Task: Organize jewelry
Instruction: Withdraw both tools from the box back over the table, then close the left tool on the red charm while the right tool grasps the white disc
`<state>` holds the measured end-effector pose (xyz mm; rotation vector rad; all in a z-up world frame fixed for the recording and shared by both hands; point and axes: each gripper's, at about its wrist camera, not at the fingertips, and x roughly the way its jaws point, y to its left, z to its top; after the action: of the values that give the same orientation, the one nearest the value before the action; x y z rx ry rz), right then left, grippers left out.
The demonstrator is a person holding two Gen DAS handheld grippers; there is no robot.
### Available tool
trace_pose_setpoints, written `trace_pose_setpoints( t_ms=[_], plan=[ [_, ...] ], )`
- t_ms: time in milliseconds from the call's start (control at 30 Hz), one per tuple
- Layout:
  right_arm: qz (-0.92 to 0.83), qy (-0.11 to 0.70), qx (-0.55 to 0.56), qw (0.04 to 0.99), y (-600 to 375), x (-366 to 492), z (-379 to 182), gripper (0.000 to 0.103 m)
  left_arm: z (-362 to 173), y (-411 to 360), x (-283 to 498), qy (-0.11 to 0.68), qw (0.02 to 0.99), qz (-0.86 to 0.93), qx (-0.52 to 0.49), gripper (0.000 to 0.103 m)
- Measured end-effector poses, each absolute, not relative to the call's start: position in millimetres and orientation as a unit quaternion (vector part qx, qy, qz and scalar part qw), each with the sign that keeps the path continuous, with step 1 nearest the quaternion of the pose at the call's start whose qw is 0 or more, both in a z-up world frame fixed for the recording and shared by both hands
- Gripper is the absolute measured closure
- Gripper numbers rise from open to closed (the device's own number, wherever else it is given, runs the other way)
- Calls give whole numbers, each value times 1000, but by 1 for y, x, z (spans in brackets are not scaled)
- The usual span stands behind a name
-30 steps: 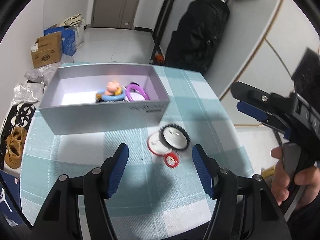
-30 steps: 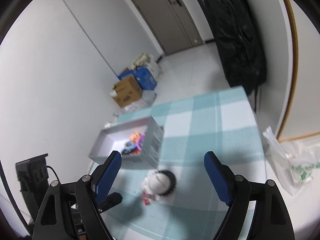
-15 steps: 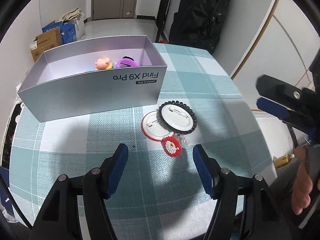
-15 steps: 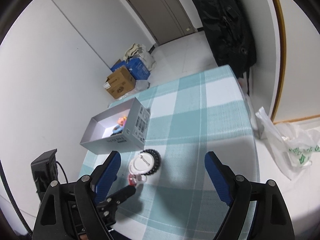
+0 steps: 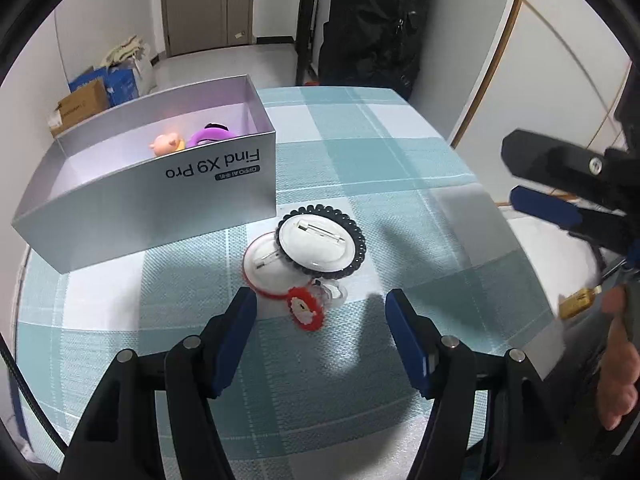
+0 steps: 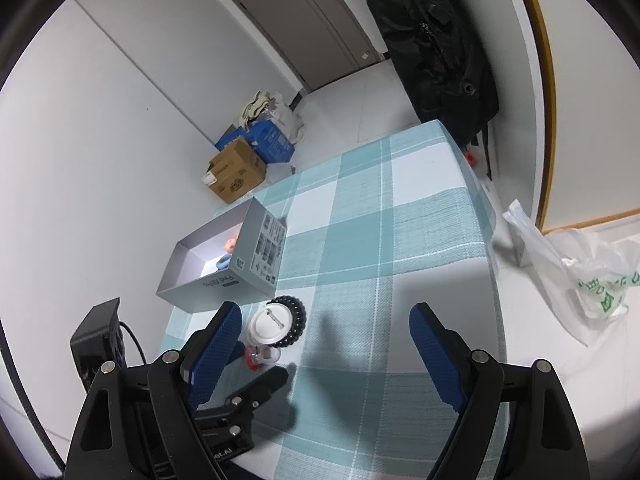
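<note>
A silver box [image 5: 160, 196] [image 6: 224, 276] stands on the checked tablecloth with a pink pig figure [image 5: 166, 144] and a purple ring [image 5: 212, 136] inside. In front of it lie a black-beaded badge [image 5: 320, 244] [image 6: 280, 326], pin side up, overlapping a red-rimmed badge [image 5: 264, 268]. A small red brooch [image 5: 306, 310] [image 6: 254, 356] lies against them. My left gripper [image 5: 320, 304] [image 6: 260, 364] hovers open just above the brooch and holds nothing. My right gripper [image 6: 326, 312] [image 5: 512, 174] hangs open and empty to the right of the badges.
The table's right edge [image 6: 494, 280] drops to the floor, where a white plastic bag [image 6: 580, 276] lies. Cardboard boxes [image 6: 236, 172] and a black bag [image 5: 372, 24] stand beyond the table. A black device with a cable [image 6: 96, 332] sits at the left. A hand [image 5: 620, 360] holds the right gripper.
Both grippers have sunk and come nearer to the badges, which now look larger. The box has swung in the left wrist view. Jaw widths look unchanged.
</note>
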<state>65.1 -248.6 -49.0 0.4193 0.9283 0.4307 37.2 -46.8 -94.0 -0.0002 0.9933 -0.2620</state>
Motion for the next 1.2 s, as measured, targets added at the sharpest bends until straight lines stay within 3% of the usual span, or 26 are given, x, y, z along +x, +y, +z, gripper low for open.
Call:
trace_pose_setpoints(
  t_ms=[67,267,333,900,1200],
  plan=[
    [205,441,203,850,-250,65,-50,17,-95,-47,37,476,871,-122,2,43],
    [203,443,203,849,-251,65,-52,17,-94,-40,42,479,871,-103,-13,68],
    [202,445,201,849,-250,65,-53,17,-95,-39,44,480,871,-101,-17,84],
    [232,454,180,841,-228,56,-65,18,-67,-12,35,466,868,-155,-73,85],
    [258,434,56,861,-166,50,-63,42,-50,33,37,436,882,-129,-125,85]
  ],
)
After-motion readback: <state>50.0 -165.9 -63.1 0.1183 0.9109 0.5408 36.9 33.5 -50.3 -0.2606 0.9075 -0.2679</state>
